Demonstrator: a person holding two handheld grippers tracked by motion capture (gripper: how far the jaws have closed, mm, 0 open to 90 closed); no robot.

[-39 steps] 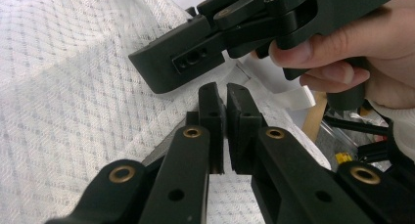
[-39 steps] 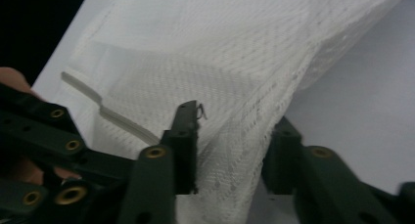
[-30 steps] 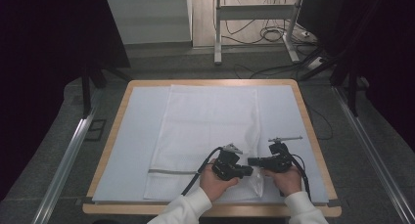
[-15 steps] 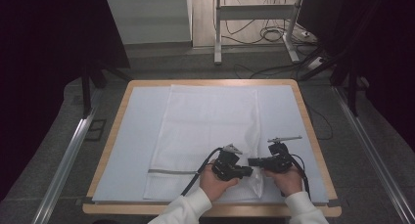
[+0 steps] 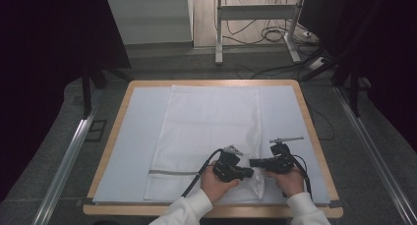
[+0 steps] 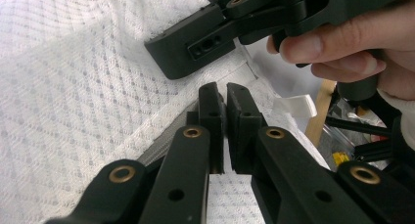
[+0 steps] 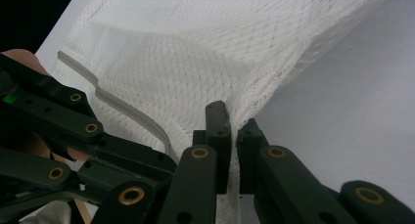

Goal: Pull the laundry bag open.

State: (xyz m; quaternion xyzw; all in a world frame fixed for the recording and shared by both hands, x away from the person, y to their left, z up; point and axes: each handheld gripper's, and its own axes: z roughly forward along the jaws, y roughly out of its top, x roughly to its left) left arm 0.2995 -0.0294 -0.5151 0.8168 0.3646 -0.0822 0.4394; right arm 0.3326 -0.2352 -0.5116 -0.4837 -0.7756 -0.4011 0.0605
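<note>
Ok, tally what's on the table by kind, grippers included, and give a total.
White mesh laundry bag: 1
Pale blue table mat: 1
Black grippers: 2, the left gripper and the right gripper, each shut on the bag's near right corner
Total: 4

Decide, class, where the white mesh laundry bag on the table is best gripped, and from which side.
Grip the mesh laundry bag at its near right corner, by the grey zipper strip, coming in level from the near edge. It lies flat, so only hems and corners give the jaws something to pinch. The left gripper and right gripper are both shut on fabric there, likely the firmest hold.
</note>
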